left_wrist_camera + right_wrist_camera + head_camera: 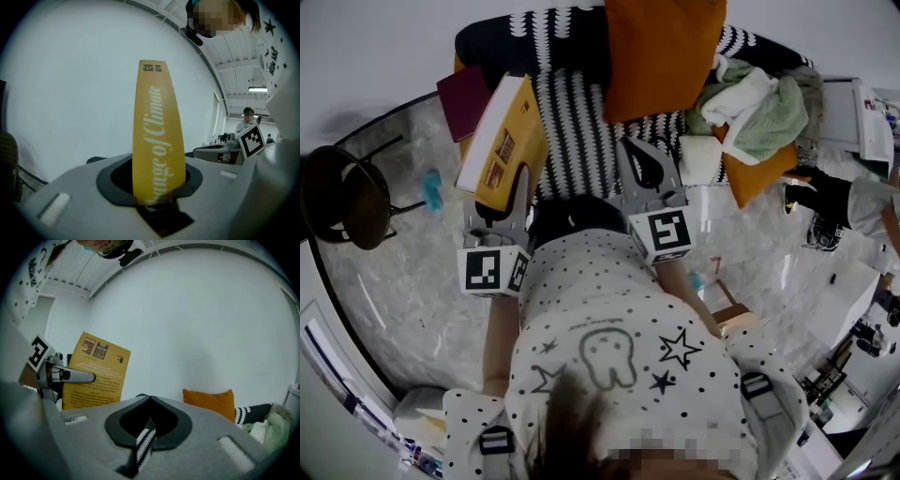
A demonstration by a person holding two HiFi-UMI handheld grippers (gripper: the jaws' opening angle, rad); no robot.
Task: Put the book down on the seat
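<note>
A yellow book stands nearly upright, gripped at its lower end by my left gripper, which is shut on it. In the left gripper view the book's spine rises straight out from between the jaws of the left gripper. The book hangs over the left part of the seat, a black-and-white striped sofa. My right gripper is over the middle of the seat, shut, with its tips touching. In the right gripper view, striped fabric shows through the slit behind the right gripper's tips, and the book is at the left.
An orange cushion leans at the back of the sofa. A pile of clothes and a second orange cushion fill its right end. A maroon book lies at its left end. A dark stool stands on the floor, left.
</note>
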